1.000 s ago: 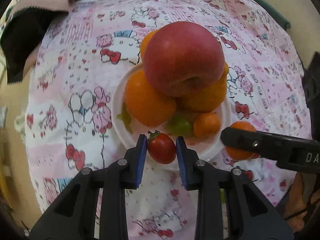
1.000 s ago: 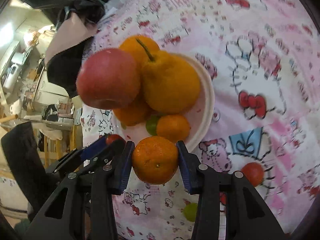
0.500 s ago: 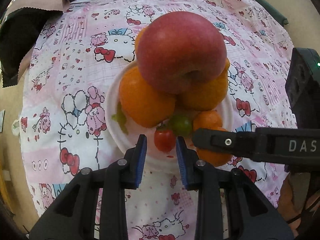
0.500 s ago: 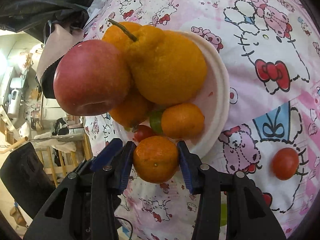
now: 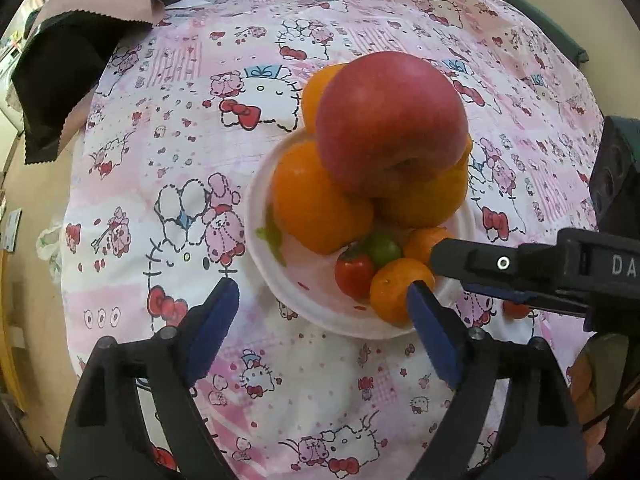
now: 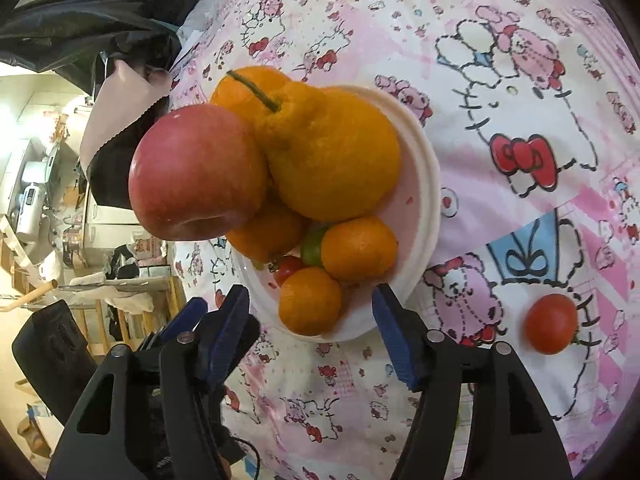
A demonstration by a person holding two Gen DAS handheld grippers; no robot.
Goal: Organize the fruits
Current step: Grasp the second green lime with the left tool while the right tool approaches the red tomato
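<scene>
A white plate (image 5: pixel 320 312) holds a red apple (image 5: pixel 392 120) stacked on large oranges (image 5: pixel 316 200). At its front lie a green fruit (image 5: pixel 382 248), a cherry tomato (image 5: pixel 354 276) and two mandarins (image 5: pixel 400 288). My left gripper (image 5: pixel 324 312) hangs over the plate's near rim, its jaws opening with no fruit between them. The right gripper (image 6: pixel 316 320) is opening too. The nearer mandarin (image 6: pixel 310 300) rests on the plate (image 6: pixel 428 200) between its pads, which stand apart from it. A loose tomato (image 6: pixel 552 324) lies on the cloth to the right.
The round table wears a pink cartoon-print cloth (image 5: pixel 200 160). A black and pink bag (image 5: pixel 60 80) sits at the back left edge. A dark device (image 5: pixel 616 176) stands at the right. The right gripper's arm (image 5: pixel 540 268) reaches in beside the plate.
Both grippers moved in to the plate and opened. The cherry tomato left the left jaws and the mandarin left the right jaws; both now rest on the plate's front.
</scene>
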